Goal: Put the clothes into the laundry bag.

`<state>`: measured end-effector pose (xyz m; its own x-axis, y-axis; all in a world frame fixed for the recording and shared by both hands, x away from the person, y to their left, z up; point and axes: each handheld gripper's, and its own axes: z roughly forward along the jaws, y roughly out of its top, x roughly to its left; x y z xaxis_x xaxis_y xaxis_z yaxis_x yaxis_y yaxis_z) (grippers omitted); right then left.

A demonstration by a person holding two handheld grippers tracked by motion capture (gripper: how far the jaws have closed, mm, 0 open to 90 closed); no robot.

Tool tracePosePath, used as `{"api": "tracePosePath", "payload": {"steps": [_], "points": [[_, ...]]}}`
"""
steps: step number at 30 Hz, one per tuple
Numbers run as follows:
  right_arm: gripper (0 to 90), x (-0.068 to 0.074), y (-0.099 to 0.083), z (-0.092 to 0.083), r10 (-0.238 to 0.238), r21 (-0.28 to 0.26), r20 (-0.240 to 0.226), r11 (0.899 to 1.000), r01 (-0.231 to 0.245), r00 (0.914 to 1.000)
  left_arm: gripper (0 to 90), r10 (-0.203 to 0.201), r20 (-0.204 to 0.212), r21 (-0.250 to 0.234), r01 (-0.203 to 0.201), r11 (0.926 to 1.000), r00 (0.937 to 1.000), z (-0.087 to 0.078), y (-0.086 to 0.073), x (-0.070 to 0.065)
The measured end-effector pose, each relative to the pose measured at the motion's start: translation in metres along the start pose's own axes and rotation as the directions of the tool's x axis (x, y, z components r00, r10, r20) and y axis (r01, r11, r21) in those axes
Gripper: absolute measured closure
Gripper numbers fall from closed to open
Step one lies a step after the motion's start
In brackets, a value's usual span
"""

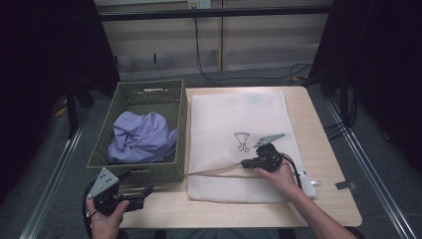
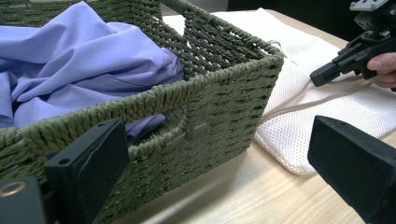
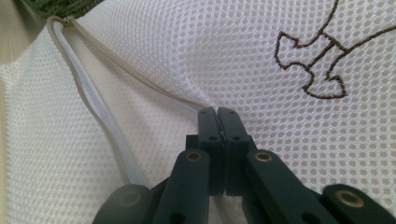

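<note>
On the surface (image 1: 328, 149), the right tool (image 3: 218, 111) pinches the white mesh bag's (image 1: 224, 119) zipper edge; near-left, the left tool (image 1: 142, 191) hangs wide open by the basket (image 1: 149, 172).

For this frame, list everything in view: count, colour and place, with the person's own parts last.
mesh laundry bag: one, white, flat on the table's middle, dark outline drawing on it, its zipper edge parted near the front.
basket: one, green woven, at the table's left edge, touching the bag.
cloth: one, lilac, crumpled inside the basket.
table: one, light wood.
small dark tag: one, near the table's right front corner.
cables: black, on the floor behind the table.
left gripper: black, fingers apart, empty, in front of the basket.
right gripper: black, fingers shut on the bag's upper zipper edge.
hands: two, one holding each gripper.
</note>
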<state>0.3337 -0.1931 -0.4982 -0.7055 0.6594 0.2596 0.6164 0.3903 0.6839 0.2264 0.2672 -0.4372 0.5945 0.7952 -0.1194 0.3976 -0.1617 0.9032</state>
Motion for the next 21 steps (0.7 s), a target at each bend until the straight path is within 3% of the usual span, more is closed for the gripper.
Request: {"api": "tracePosePath", "payload": {"steps": [5,19,21], "points": [[89.8,-0.003,0.002,-0.007,0.053,-0.042,-0.036,0.998,-0.055,0.9979,5.4,0.006,0.005,0.003,-0.006,1.0000,1.0000,0.000,0.000,0.000],[89.8,-0.002,0.006,-0.024,0.084,-0.130,-0.092,0.987,-0.096,0.9922,5.4,-0.002,0.007,-0.002,0.002,1.0000,1.0000,0.000,0.000,0.001],[89.8,0.001,0.007,-0.025,0.064,-0.141,-0.095,0.987,-0.078,0.9934,5.4,0.002,0.003,0.001,-0.002,1.0000,1.0000,-0.001,0.000,0.001]]}}
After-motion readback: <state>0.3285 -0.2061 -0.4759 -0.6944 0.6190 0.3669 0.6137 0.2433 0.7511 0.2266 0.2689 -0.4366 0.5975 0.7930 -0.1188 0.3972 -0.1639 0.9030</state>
